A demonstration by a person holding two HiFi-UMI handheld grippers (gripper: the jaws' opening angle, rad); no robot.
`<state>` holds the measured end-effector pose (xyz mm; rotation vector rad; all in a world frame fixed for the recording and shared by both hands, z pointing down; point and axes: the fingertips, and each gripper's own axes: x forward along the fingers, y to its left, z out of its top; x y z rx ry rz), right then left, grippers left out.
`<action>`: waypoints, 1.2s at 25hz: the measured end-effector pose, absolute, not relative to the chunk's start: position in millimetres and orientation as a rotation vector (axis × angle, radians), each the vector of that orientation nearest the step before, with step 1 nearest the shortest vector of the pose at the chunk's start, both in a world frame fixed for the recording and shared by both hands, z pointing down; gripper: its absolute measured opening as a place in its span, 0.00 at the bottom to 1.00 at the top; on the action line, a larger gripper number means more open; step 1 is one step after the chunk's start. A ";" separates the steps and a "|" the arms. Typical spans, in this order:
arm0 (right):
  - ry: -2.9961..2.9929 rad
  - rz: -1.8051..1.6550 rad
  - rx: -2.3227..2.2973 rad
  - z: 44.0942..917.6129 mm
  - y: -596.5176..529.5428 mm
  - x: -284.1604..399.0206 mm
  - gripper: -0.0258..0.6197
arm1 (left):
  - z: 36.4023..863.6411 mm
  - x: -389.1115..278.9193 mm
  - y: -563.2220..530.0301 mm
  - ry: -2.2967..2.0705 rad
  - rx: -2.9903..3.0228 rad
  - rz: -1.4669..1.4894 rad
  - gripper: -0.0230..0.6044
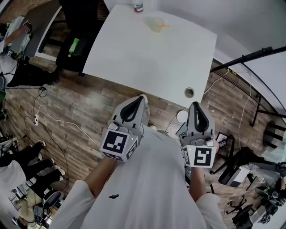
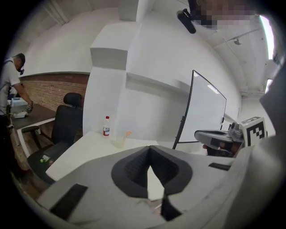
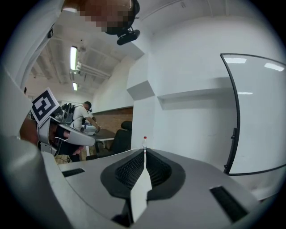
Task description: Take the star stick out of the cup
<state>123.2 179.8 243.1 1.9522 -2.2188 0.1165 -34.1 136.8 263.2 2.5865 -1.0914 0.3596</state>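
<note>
While both pairs of tongs hover at the near edge of the white worktop (image 1: 147,62), the cup (image 1: 154,23) sits way over at the far side, well apart from either of them. The orange star stick (image 1: 164,26) is in that cup, leaning out over the rim to the right. From up here the tip is too small to make out a star shape, so I'll only call it an orange stick with a thicker end. Just beyond the cup, a clear bottle with a red cap (image 1: 138,6) stands upright near the far edge.

Left tongs (image 1: 142,96): tips pressed together, nothing pinched, pointing across the worktop. The left gripper view tells the same story, with the pads meeting at the front, the cup and its stick beyond them, and the bottle just to the cup's left. Right tongs (image 1: 195,104): pressed together too, and empty, held alongside the left pair. In the right gripper view the closed tips line up directly under the bottle.

Around the edges, a black office chair (image 2: 67,120) stands left of the worktop and a whiteboard on a stand (image 2: 203,112) is off to the right. A person in a white shirt (image 2: 10,76) bends over another desk by the brick wall (image 2: 53,91).
</note>
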 end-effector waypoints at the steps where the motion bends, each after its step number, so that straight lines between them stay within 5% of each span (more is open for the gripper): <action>1: -2.219 0.116 1.957 240.7 169.3 122.6 0.05 | 262.7 -34.5 125.6 -1.089 2.586 0.361 0.03; 30: -2.270 0.137 1.898 268.0 -44.0 113.1 0.05 | 290.8 0.5 -45.5 -0.933 2.578 0.429 0.03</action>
